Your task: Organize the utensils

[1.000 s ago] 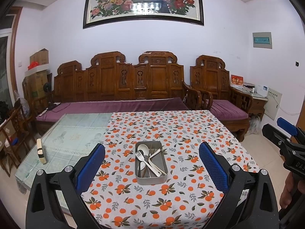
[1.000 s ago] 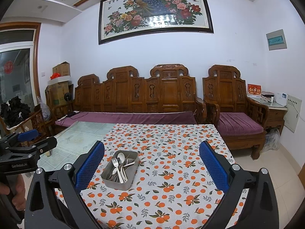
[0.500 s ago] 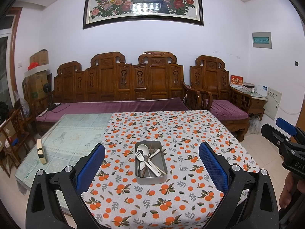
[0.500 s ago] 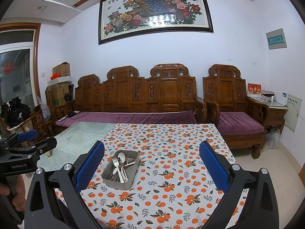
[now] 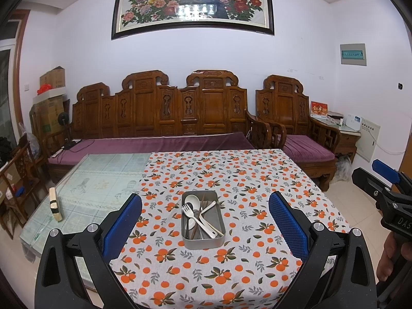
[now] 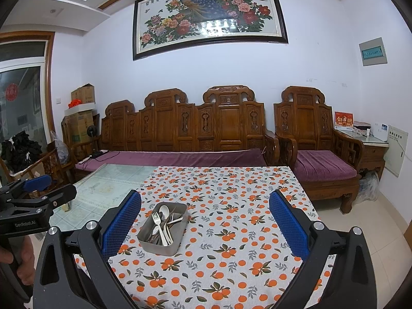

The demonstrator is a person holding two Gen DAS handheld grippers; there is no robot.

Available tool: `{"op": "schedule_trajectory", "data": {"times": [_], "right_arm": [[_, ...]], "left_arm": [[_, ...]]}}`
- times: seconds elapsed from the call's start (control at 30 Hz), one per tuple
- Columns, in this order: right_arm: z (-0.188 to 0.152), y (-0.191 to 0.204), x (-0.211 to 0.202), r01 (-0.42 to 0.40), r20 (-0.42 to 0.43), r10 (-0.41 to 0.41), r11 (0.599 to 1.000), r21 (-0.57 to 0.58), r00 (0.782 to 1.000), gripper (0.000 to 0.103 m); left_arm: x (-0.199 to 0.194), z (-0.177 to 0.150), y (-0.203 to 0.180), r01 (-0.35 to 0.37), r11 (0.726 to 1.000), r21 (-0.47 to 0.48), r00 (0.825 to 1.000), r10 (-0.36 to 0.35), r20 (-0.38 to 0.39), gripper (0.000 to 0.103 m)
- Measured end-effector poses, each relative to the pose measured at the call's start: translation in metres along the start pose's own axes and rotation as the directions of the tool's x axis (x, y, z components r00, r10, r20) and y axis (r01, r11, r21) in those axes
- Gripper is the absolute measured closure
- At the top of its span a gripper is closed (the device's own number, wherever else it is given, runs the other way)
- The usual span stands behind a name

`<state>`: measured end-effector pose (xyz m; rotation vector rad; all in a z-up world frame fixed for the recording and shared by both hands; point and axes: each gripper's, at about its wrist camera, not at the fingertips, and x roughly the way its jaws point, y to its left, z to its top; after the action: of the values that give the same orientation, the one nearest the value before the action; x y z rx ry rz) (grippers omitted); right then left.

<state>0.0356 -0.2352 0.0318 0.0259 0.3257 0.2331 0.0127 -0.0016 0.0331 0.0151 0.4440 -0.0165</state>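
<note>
One rectangular grey metal tin (image 5: 203, 220) sits on the white tablecloth printed with oranges and leaves (image 5: 231, 180), roughly mid-table and toward the near edge. Everything utensil-wise is piled inside it: one white plastic fork (image 5: 197, 219) lying diagonally, one white spoon (image 5: 193, 201) with its bowl at the far end, and a few dark brown chopsticks (image 5: 202, 206), crossed over each other. There's more cutlery under the pile, but the exact count is hard to make out from either view. In the right wrist view the same tin (image 6: 162, 228) looks like a jumble of pale handles.

The left gripper (image 5: 204, 229) hangs above the near edge of the table, blue-padded fingers (image 5: 121, 228) spread wide with the tin framed between them, touching nothing. The right gripper (image 6: 204, 228) is the same deal: jaws wide apart, holding nothing, with the tin just inside its left finger.

The cloth covers only part of the glass tabletop (image 5: 103, 180); one small pale block with a dark band (image 5: 55, 204) stands on the bare glass at the left.
</note>
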Motion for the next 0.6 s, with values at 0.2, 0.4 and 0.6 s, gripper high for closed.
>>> {"op": "schedule_trajectory", "data": {"times": [0.2,0.4,0.6], "right_arm": [[-0.0001,0.0001,-0.0001,0.000,0.000,0.000,1.000,-0.002,1.000,0.003],[-0.0006,0.0001,0.0006,-0.001,-0.003,0.001,1.000,0.002,1.000,0.003],[-0.0037,0.0015,0.0014,-0.002,-0.004,0.002,1.000,0.002,1.000,0.003]], "left_arm": [[0.0000,-0.0002,0.0001,0.001,1.000,-0.001,1.000,-0.001,0.001,0.008],[-0.0012,0.0013,-0.0012,0.005,1.000,-0.002,1.000,-0.005,0.003,0.008],[-0.0010,0.0009,-0.0011,0.006,1.000,-0.002,1.000,-0.006,0.004,0.008]]}}
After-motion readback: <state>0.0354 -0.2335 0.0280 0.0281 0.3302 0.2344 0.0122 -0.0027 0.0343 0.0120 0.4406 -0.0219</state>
